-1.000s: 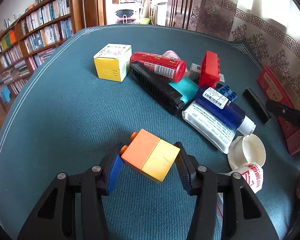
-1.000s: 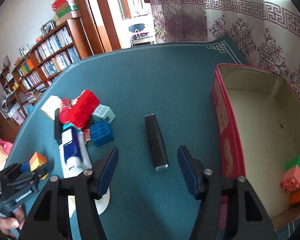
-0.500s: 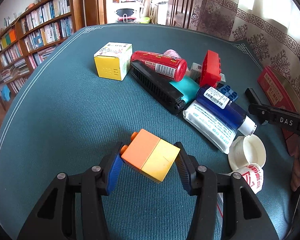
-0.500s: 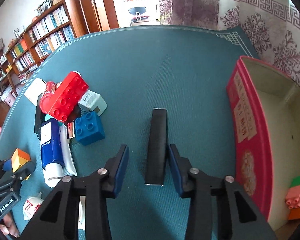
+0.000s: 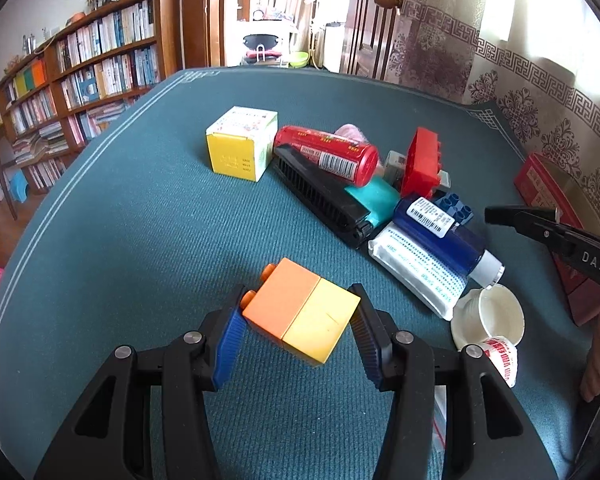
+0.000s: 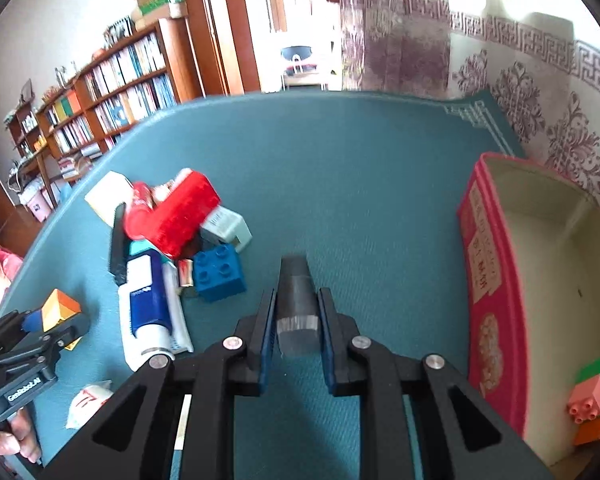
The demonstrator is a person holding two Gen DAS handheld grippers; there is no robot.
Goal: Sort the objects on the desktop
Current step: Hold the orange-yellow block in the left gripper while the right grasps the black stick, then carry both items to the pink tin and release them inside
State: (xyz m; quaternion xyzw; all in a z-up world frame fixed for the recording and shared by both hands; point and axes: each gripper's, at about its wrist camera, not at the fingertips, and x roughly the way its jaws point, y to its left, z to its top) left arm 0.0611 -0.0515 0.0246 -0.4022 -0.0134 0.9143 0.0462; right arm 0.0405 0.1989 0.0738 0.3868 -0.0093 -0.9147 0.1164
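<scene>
My left gripper point(image 5: 296, 324) is shut on an orange and yellow block point(image 5: 302, 310), held just above the teal table cloth. In the right wrist view that gripper point(image 6: 40, 326) shows at the lower left with the block point(image 6: 60, 308). My right gripper point(image 6: 298, 312) is shut on a black bar point(image 6: 298, 300) and holds it above the cloth; the gripper also shows in the left wrist view point(image 5: 556, 236). A red box point(image 6: 488, 280) stands open at the right, with green, pink and orange blocks point(image 6: 594, 400) in its near corner.
A pile lies mid-table: yellow carton point(image 5: 240, 148), red can point(image 5: 328, 152), black comb point(image 5: 320, 196), red block point(image 5: 422, 164), blue block point(image 6: 218, 274), blue tube point(image 5: 440, 228), white packet point(image 5: 416, 268). A white lid point(image 5: 488, 318) and small bottle point(image 5: 498, 354) lie nearer. Bookshelves point(image 5: 80, 80) stand left.
My right gripper moved onto the black bar, closed on it and lifted it off the cloth. My left gripper has stayed put with the orange and yellow block.
</scene>
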